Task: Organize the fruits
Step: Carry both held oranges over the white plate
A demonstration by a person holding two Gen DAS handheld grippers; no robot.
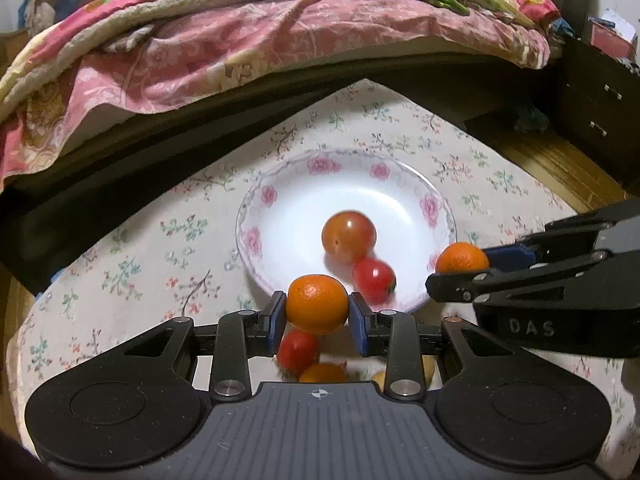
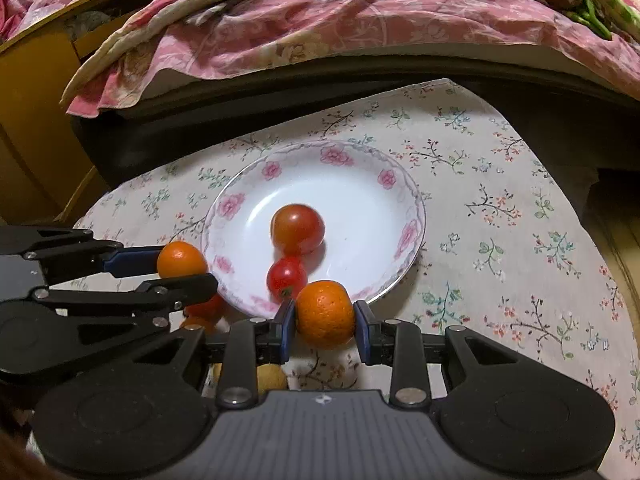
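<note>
In the left wrist view my left gripper [image 1: 318, 314] is shut on an orange [image 1: 317, 300] just above the near rim of a white, pink-flowered plate [image 1: 250, 236]. My right gripper [image 2: 325, 322] is shut on a second orange [image 2: 325, 308] over the plate's [image 2: 412, 236] near edge. Each gripper also shows in the other's view: the right gripper [image 1: 466, 270] with its orange [image 1: 460, 256], and the left gripper [image 2: 182, 270] with its orange [image 2: 180, 258]. A large tomato [image 1: 349, 236] and a small tomato [image 1: 374, 280] lie in the plate.
A floral cloth [image 2: 500, 208] covers the table. Under my left gripper lie a red tomato [image 1: 298, 350] and another orange [image 1: 322, 374]; a yellow-brown fruit [image 2: 272, 378] lies under the right one. A bed with a pink quilt [image 1: 240, 48] runs behind the table, with dark drawers [image 1: 600, 112] at right.
</note>
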